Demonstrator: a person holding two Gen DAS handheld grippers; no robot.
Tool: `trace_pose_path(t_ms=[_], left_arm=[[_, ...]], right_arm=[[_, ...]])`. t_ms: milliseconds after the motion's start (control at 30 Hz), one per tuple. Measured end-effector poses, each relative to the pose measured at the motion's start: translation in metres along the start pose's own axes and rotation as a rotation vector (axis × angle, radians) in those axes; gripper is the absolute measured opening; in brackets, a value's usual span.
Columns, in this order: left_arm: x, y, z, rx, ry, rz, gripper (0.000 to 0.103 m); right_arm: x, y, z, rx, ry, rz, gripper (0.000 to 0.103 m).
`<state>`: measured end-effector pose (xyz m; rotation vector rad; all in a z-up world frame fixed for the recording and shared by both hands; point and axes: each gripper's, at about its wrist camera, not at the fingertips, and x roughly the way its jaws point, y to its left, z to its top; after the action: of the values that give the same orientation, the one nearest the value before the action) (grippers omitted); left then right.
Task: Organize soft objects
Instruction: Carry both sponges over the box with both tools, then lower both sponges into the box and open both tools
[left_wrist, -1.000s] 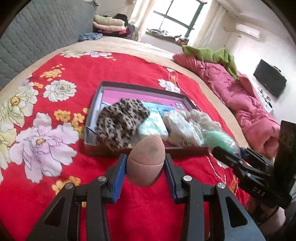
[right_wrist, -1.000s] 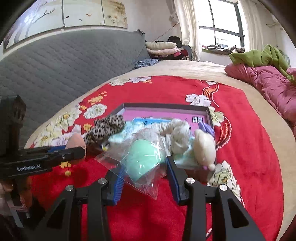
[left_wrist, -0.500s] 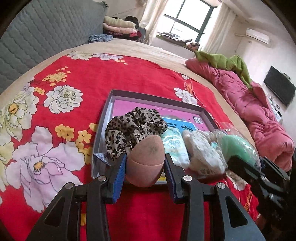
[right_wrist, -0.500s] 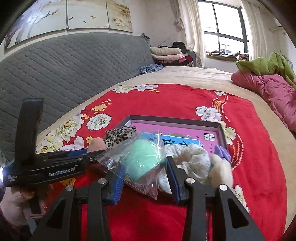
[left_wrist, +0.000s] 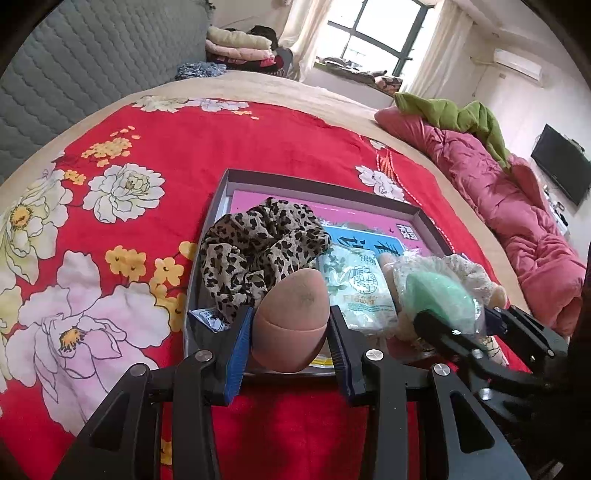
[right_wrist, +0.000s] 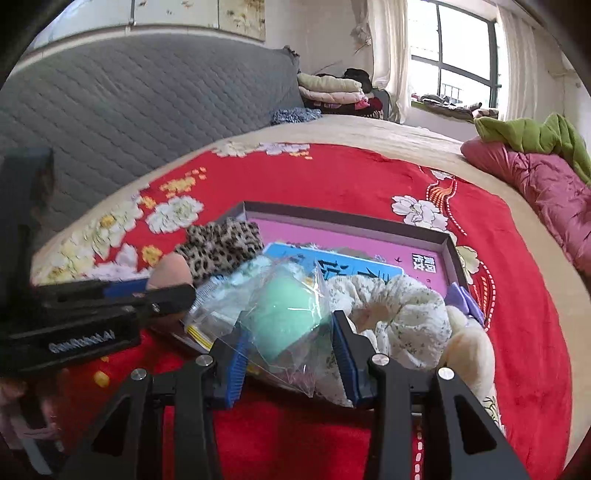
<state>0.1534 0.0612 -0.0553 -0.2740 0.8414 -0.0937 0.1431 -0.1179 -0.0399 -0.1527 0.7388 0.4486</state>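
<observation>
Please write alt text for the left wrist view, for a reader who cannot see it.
The left hand-held gripper grips a brown egg-shaped sponge over the near edge of a shallow box on a red floral bedspread. Inside lies a leopard-print scrunchie.

Each hand-held gripper (left_wrist: 291, 354) — black frame, blue pads, silver screws — "GenRobot.AI" lettering.

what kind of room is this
Most likely a bedroom in a home: the work happens on a bed with a red floral bedspread against a grey quilted headboard, with a rumpled pink quilt alongside and folded bedding stacked near the window.
</observation>
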Motion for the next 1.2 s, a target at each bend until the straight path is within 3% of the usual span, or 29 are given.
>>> trace_pose_path(t_ms=[300,533,733,933,1200], left_arm=[[0.005,0.001,-0.002,0.003,0.008,0.015,0.041],[0.004,0.001,-0.003,0.001,0.006,0.014,0.041],[0.004,0.000,-0.003,0.005,0.009,0.014,0.041],[0.004,0.002,-0.002,0.001,0.008,0.007,0.041],[0.004,0.002,-0.002,0.003,0.008,0.004,0.041]], right_arm=[[0.006,0.009,-0.003,-0.045,0.003,-0.032,0.044],[-0.003,0.005,0.010,-0.020,-0.060,-0.034,0.044],[0.015,0.009,0.010,-0.039,0.012,-0.067,0.045],[0.010,0.007,0.009,-0.021,0.002,-0.051,0.059],[0.002,0.001,0.007,0.000,0.006,-0.044,0.065]])
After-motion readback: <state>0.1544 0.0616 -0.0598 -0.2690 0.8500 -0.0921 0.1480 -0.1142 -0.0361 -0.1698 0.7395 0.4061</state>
